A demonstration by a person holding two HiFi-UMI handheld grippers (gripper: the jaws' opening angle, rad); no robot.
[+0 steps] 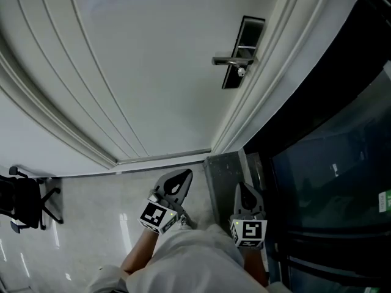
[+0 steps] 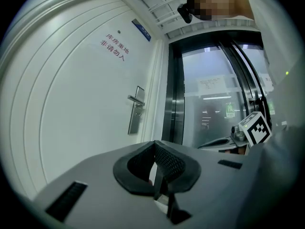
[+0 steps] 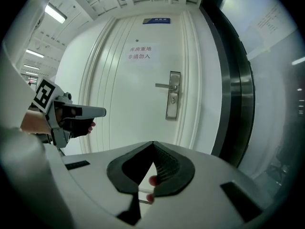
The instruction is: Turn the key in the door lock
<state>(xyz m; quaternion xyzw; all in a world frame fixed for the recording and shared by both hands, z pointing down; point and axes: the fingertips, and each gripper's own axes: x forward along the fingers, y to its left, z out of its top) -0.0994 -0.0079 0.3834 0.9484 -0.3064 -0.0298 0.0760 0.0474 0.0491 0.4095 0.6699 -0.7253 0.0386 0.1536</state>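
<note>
A black swivel office chair (image 1: 24, 203) stands at far left, in the head view only. Next comes the closed white panelled door (image 1: 153, 72). Its tall metal lock plate (image 3: 173, 109) stands upright near the right frame, and the silver lever (image 3: 163, 85) points left, level. A key there is too small to tell. The left tool (image 1: 177, 185) and right tool (image 1: 247, 195) are both clenched, jaws together, well short of the door across pale glossy floor (image 1: 91, 212). The small blue sign (image 3: 156, 20) shows only in the gripper views. A dark glass wall (image 1: 330, 163) borders the right.

Upright rectangular silver metal lock plate (image 3: 172, 111) near right edge of closed white panelled door (image 3: 124, 99); horizontal lever handle (image 3: 164, 85) points left, round keyhole cylinder (image 3: 174, 98) just below, too small to make out any key.
</note>
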